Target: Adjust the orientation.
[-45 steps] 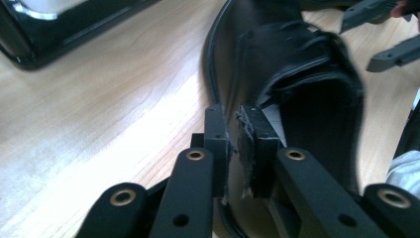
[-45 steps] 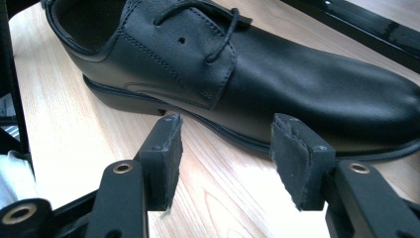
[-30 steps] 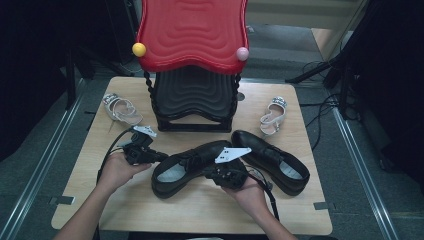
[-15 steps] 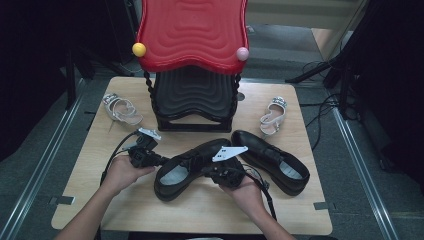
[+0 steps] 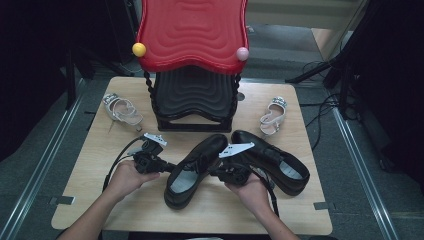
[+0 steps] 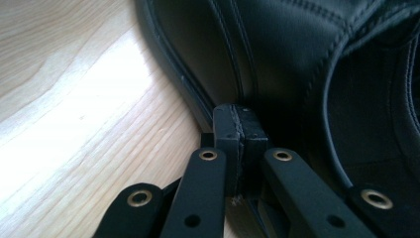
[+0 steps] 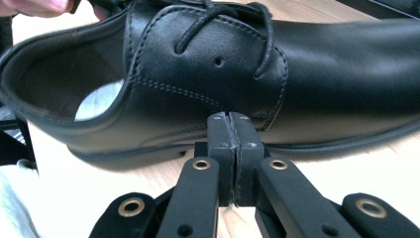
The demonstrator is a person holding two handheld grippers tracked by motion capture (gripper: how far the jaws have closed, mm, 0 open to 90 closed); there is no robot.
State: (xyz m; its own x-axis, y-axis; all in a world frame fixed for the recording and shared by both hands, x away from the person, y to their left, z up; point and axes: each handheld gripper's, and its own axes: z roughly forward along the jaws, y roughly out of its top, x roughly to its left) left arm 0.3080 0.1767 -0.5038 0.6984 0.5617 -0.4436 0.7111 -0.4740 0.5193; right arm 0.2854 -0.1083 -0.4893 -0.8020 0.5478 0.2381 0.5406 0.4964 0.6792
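Note:
Two black lace-up shoes lie on the wooden table [image 5: 85,200]. The left shoe [image 5: 196,167] points its toe toward the rack; the right shoe [image 5: 275,159] lies beside it. My left gripper [image 5: 166,166] is shut with nothing in it, its tips pressed against that left shoe's outer side. In the left gripper view the shut gripper [image 6: 240,124] touches the black leather [image 6: 277,54] just above the sole. My right gripper [image 5: 217,172] is shut too and empty, at the same shoe's other side. Its tips [image 7: 229,125] meet the shoe [image 7: 208,74] below the laces.
A shoe rack with a red top tier [image 5: 192,35] and a black lower tier [image 5: 192,95] stands at the back middle. One silver sandal [image 5: 122,110] lies at its left, another [image 5: 273,116] at its right. Cables trail off the table's right side.
My left gripper has moved right and now touches the left shoe. That shoe has swung its toe more toward the rack between the two grippers.

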